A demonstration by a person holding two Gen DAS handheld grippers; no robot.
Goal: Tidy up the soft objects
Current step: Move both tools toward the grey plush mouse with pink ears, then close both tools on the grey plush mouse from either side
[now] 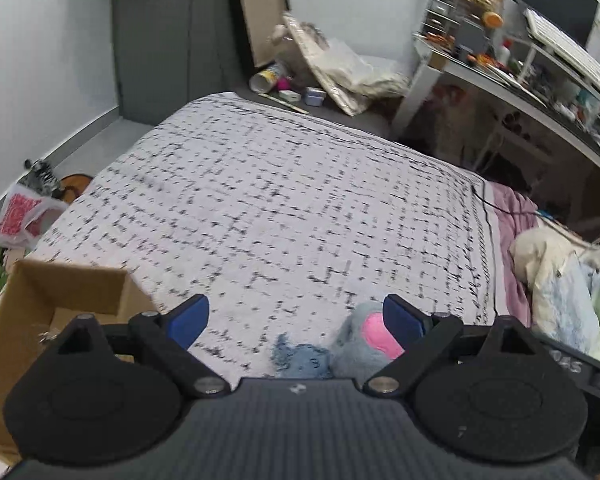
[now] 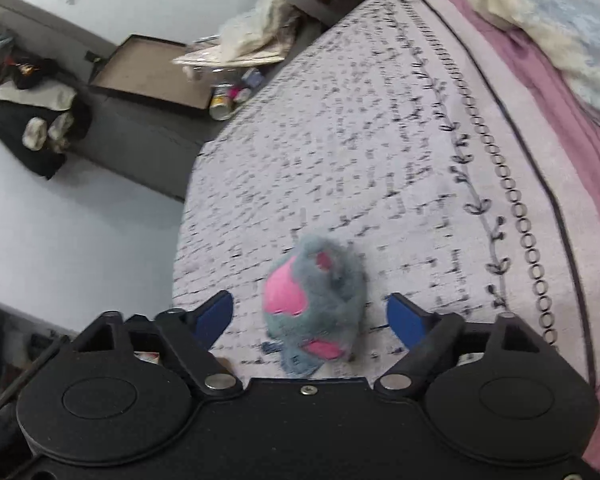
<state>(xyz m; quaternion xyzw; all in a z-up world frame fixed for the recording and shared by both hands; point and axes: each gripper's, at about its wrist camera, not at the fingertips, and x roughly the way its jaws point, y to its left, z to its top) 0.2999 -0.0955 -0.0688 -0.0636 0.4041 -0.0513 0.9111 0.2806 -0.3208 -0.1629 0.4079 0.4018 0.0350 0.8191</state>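
A grey-blue plush toy with pink ears [image 2: 314,304] lies on the patterned white bedspread [image 2: 380,152]. My right gripper [image 2: 311,318] is open, its blue fingertips on either side of the toy without touching it. In the left wrist view the same plush [image 1: 360,340] sits low, beside the right fingertip of my left gripper [image 1: 296,322], which is open and empty. An open cardboard box [image 1: 56,300] stands on the bed at the lower left, just left of that gripper.
A heap of pale bedding and clothes [image 1: 560,280] lies on the pink sheet at the right. A cluttered desk [image 1: 540,72] stands beyond the bed. Bags and a tube [image 1: 324,68] litter the floor at the foot; a pink bag [image 1: 18,216] is left.
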